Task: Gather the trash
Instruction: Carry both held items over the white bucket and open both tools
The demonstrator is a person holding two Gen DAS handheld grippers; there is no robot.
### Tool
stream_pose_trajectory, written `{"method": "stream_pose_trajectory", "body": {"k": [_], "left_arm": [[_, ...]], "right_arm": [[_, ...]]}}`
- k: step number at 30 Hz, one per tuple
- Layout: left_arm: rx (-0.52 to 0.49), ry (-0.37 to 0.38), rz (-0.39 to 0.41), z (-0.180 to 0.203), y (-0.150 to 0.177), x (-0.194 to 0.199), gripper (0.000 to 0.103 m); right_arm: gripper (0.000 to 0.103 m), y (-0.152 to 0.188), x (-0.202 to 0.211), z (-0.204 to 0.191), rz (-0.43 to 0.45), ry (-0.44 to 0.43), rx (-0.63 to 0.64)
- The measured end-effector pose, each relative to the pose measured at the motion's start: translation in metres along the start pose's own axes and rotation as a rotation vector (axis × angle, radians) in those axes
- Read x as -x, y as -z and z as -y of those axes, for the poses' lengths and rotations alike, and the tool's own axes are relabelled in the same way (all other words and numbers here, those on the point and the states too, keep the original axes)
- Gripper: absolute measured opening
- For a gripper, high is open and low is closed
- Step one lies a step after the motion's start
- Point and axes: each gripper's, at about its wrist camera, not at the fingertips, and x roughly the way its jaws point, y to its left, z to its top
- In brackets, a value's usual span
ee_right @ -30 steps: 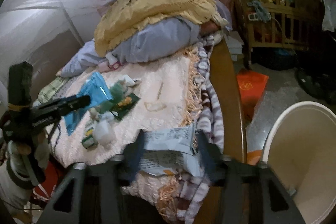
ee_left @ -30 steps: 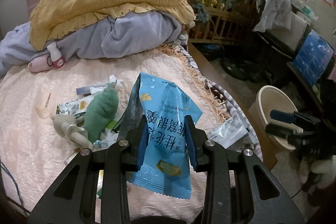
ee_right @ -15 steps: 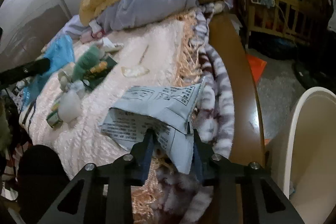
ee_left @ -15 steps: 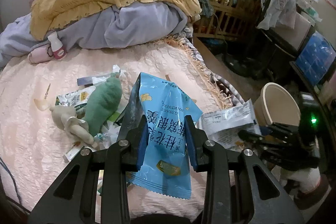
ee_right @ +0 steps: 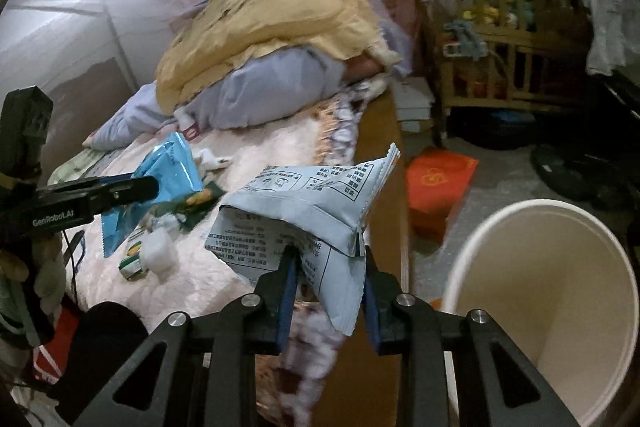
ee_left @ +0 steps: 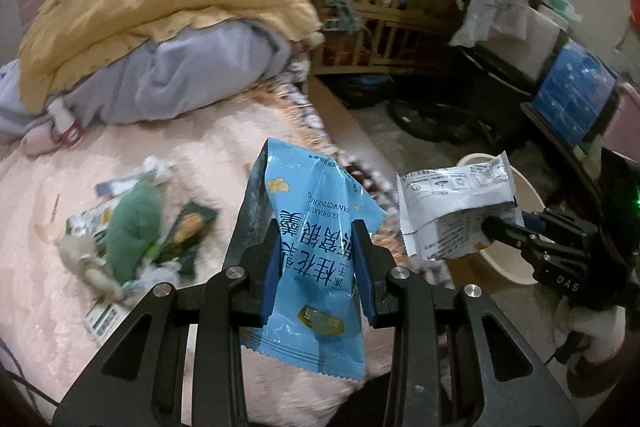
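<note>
My left gripper [ee_left: 316, 247] is shut on a blue snack bag [ee_left: 308, 211] and holds it above the bed's pink cover [ee_left: 48, 303]. It also shows in the right wrist view [ee_right: 168, 171]. My right gripper [ee_right: 326, 267] is shut on a pale grey printed wrapper [ee_right: 304, 203], lifted off the bed beside the cream bin [ee_right: 544, 307]. The wrapper also shows in the left wrist view [ee_left: 452, 203], in front of the bin [ee_left: 528, 203]. More trash lies on the bed: a dark green packet [ee_left: 188, 231], a green cloth lump [ee_left: 132, 223] and small wrappers [ee_right: 140, 259].
A yellow and lilac pile of bedding [ee_left: 160, 27] fills the head of the bed. The wooden bed rail [ee_right: 380, 187] runs along the right side. An orange box [ee_right: 440, 183] lies on the floor. A wooden crib [ee_right: 500, 39] stands behind.
My right gripper has lifted the grey wrapper off the bed edge and carried it toward the bin. My left gripper keeps the blue bag and has swung right.
</note>
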Motion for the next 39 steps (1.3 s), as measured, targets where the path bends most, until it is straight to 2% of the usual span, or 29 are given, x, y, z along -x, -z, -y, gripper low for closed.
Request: {"method": "stream_pose_trajectory", "body": {"k": [18, 30, 39], "left_arm": [[-0.149, 0.096, -0.047, 0.1, -0.019, -0.045, 0.031], [-0.179, 0.195, -0.092, 0.155, -0.021, -0.079, 0.031], [-0.157, 0.254, -0.123, 0.178, -0.022, -0.101, 0.031]], "right_arm": [[0.028, 0.031, 0.049, 0.1, 0.016, 0.197, -0.168], [0.028, 0.056, 0.06, 0.146, -0.004, 0.276, -0.265], [0.028, 0.067, 0.064, 0.165, -0.016, 0.314, -0.316]]}}
